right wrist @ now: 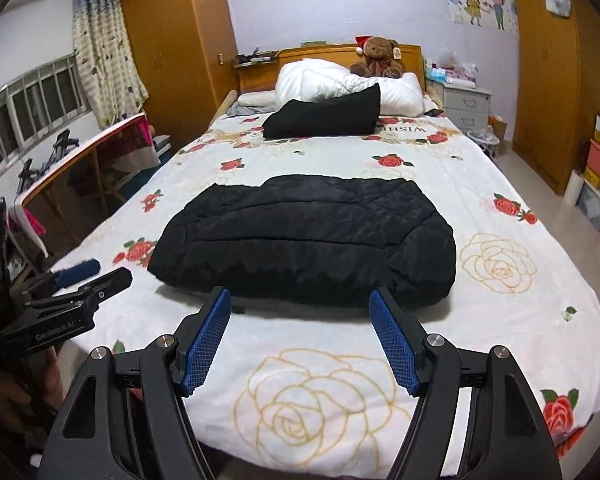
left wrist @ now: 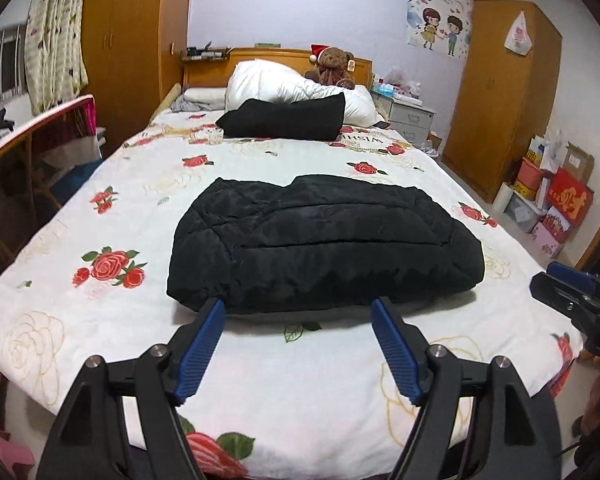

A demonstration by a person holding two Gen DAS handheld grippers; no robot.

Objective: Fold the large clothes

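Two black folded garments lie on the bed: a quilted jacket (left wrist: 324, 240) and a bundle (left wrist: 284, 116). One teddy bear (left wrist: 334, 66). Two wardrobes (left wrist: 500, 92).

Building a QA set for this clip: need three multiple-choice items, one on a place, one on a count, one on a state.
1. Where does the teddy bear sit?
A. at the headboard, behind the white duvet
B. on the floor
C. on the folded black jacket

2. How many black bundles lie on the bed?
A. one
B. two
C. four

3. How are the left gripper and right gripper?
A. both clamped on cloth
B. one open, one shut
C. both open, holding nothing

Answers: 1 A, the bear is up by the wooden headboard. 2 B, the jacket plus a smaller black bundle farther back. 3 C, only bedspread shows between each pair of blue pads.
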